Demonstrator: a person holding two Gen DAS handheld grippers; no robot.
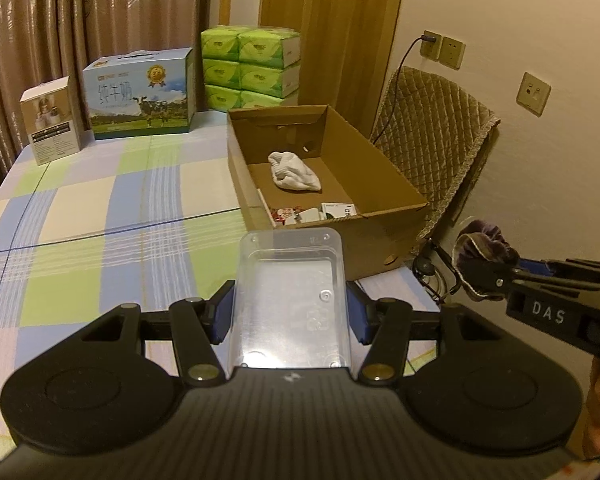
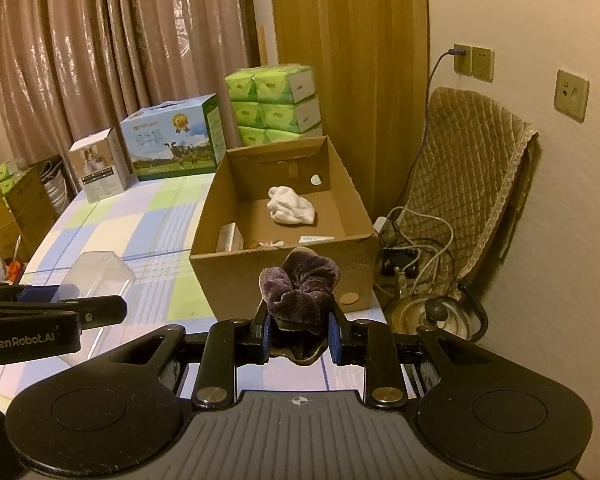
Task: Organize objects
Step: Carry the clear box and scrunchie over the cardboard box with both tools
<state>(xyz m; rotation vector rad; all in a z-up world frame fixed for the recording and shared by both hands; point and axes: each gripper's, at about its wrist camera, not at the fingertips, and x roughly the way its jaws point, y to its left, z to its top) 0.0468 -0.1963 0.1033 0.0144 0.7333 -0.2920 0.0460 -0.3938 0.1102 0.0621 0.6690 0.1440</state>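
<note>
My left gripper [image 1: 290,312] is shut on a clear plastic container [image 1: 290,300], held just in front of the open cardboard box [image 1: 396,204]. The same container [image 2: 100,276] shows at the left of the right wrist view, beside the left gripper [image 2: 66,300]. My right gripper [image 2: 299,336] is shut on a dark purple velvet scrunchie [image 2: 300,292], near the box's front wall [image 2: 236,280]. From the left wrist view the scrunchie [image 1: 484,250] and right gripper [image 1: 488,276] sit at the right. Inside the box lie a white cloth [image 1: 294,172] and some small packets [image 1: 316,214].
The checked table top [image 1: 100,216] carries a milk carton [image 1: 140,96], a small white box [image 1: 52,120] and stacked green tissue packs [image 1: 252,68] at the back. A quilted chair [image 2: 464,176], cables and a kettle [image 2: 432,316] stand right of the box, against the wall.
</note>
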